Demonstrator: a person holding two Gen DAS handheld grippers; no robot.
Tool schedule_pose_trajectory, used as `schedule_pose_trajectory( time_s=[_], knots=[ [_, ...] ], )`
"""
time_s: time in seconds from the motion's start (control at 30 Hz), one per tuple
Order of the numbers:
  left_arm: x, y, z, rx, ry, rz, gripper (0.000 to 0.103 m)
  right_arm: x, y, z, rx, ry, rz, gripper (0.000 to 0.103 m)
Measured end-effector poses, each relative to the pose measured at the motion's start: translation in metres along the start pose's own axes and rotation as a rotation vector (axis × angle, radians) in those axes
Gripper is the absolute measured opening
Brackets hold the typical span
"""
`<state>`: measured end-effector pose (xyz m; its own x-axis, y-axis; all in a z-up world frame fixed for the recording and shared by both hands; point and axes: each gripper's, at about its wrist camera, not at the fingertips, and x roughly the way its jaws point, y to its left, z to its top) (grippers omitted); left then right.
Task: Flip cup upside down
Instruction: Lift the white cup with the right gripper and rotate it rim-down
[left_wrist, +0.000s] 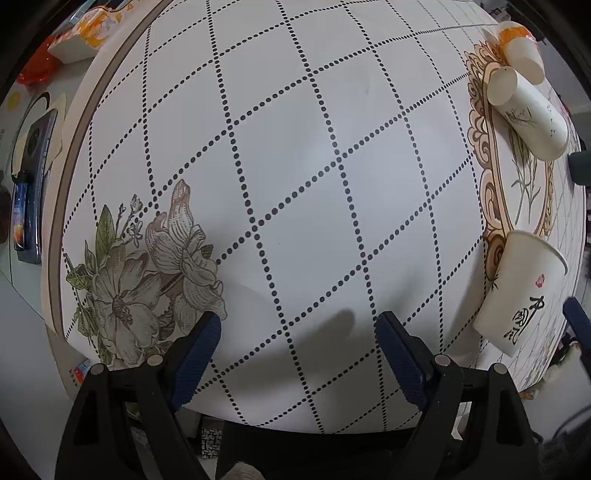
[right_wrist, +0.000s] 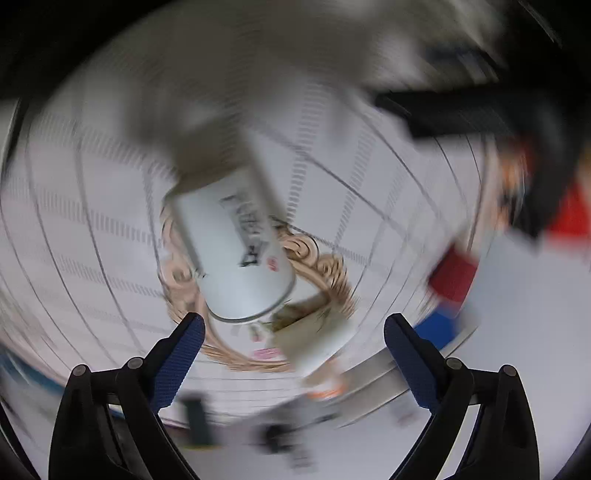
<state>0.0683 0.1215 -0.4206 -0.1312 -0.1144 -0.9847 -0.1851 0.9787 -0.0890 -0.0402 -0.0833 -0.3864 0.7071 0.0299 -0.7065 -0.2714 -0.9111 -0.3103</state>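
Note:
A white paper cup with black calligraphy (left_wrist: 521, 291) stands at the right edge of the left wrist view, its open rim up, on a white table (left_wrist: 295, 166) with dotted diamond lines. My left gripper (left_wrist: 297, 325) is open and empty, well left of that cup. In the blurred right wrist view the same cup (right_wrist: 240, 254) lies just beyond my open, empty right gripper (right_wrist: 293, 325). A blue fingertip (left_wrist: 576, 321) of the right gripper shows beside the cup in the left wrist view.
Two more paper cups (left_wrist: 528, 110) (left_wrist: 519, 48) stand upside down at the far right on an ornate brown border. A phone (left_wrist: 29, 192) and an orange-patterned packet (left_wrist: 81, 37) lie off the table's left edge. A flower print (left_wrist: 147, 273) marks the near left.

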Motion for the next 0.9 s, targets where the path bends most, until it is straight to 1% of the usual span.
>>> schedule_pose_trajectory(
  time_s=[0.1, 0.13, 0.27, 0.47, 0.6, 0.73, 0.8, 0.87, 0.9],
  knots=[
    [0.003, -0.002, 0.003, -0.01, 0.001, 0.0, 0.086, 0.009, 0.022, 0.0, -0.203, -0.034, -0.083, 0.096],
    [0.004, -0.006, 0.008, -0.013, 0.002, -0.002, 0.086, 0.013, 0.027, -0.002, -0.262, -0.057, -0.096, 0.096],
    [0.005, -0.01, 0.018, -0.017, 0.002, -0.006, 0.086, 0.018, 0.033, 0.002, -0.344, -0.101, -0.134, 0.096],
    [0.004, -0.014, 0.028, -0.018, 0.002, -0.009, 0.087, 0.024, 0.034, 0.003, -0.415, -0.147, -0.176, 0.096],
    [0.007, -0.014, 0.031, -0.022, 0.008, -0.028, 0.086, 0.029, 0.027, 0.003, -0.418, -0.157, -0.174, 0.094],
    [0.01, -0.017, 0.033, -0.016, 0.011, -0.043, 0.086, 0.031, 0.026, 0.011, -0.42, -0.161, -0.17, 0.093],
    [0.01, -0.018, 0.035, -0.015, 0.011, -0.043, 0.086, 0.035, 0.027, 0.011, -0.422, -0.162, -0.174, 0.091],
    [0.009, -0.02, 0.037, -0.014, 0.009, -0.04, 0.086, 0.044, 0.025, 0.011, -0.418, -0.16, -0.176, 0.085],
    [0.009, -0.02, 0.038, -0.014, 0.008, -0.038, 0.086, 0.047, 0.022, 0.011, -0.415, -0.158, -0.175, 0.084]
  ],
)
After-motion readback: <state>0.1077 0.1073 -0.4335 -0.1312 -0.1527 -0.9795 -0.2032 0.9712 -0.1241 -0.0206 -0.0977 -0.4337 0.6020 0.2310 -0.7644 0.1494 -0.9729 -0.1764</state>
